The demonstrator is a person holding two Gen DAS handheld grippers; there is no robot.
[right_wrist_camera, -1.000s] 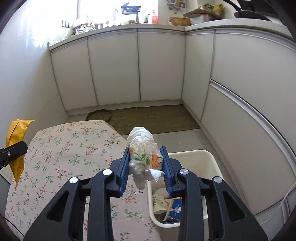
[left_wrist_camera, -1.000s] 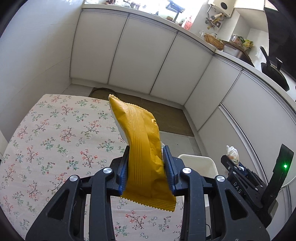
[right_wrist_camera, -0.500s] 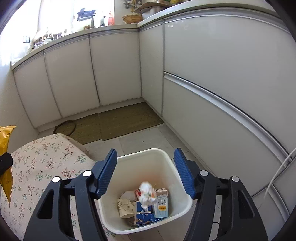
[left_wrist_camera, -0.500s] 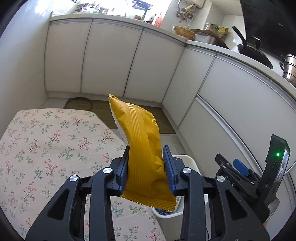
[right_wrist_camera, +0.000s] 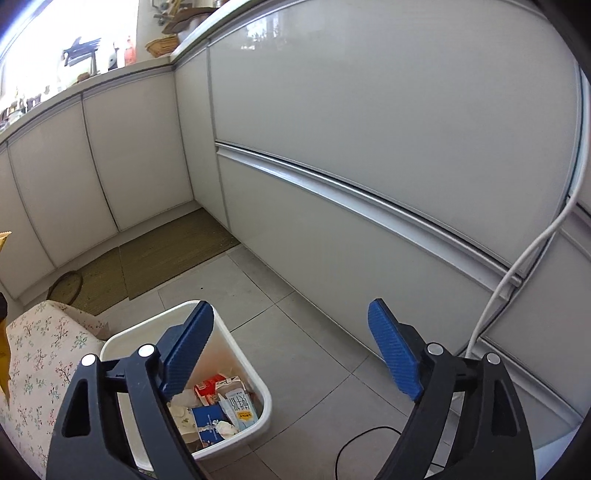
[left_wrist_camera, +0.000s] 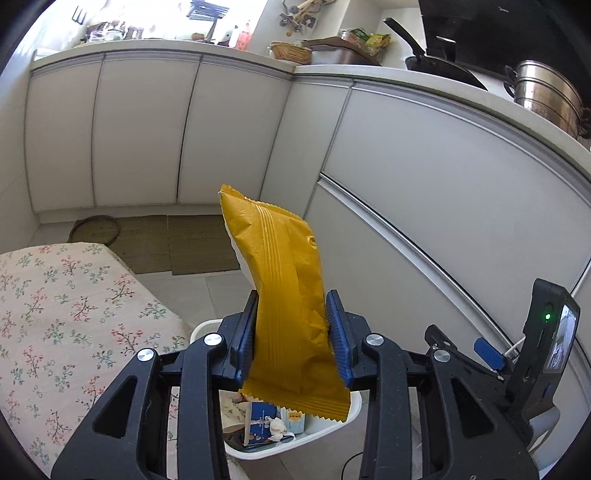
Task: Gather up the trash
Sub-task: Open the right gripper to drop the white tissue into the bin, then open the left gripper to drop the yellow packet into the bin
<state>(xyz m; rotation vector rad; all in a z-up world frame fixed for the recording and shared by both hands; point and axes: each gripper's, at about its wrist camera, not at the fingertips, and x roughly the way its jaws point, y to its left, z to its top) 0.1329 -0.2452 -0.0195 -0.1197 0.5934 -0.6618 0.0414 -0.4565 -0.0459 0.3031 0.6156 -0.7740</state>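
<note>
One cable (right_wrist_camera: 517, 266) beside bin (right_wrist_camera: 258, 384).

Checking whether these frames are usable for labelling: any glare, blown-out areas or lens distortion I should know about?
Left wrist view: window above the counter blown out, cabinet fronts bowed by the fisheye, yellow wrapper sharp. Right wrist view: window overexposed top left, soft glare on the cabinet door, corners vignetted black.

Left hand-held gripper (left_wrist_camera: 291, 336) clamped, tilted downward; right hand-held gripper (right_wrist_camera: 291, 352) empty, jaws opening wide
</note>
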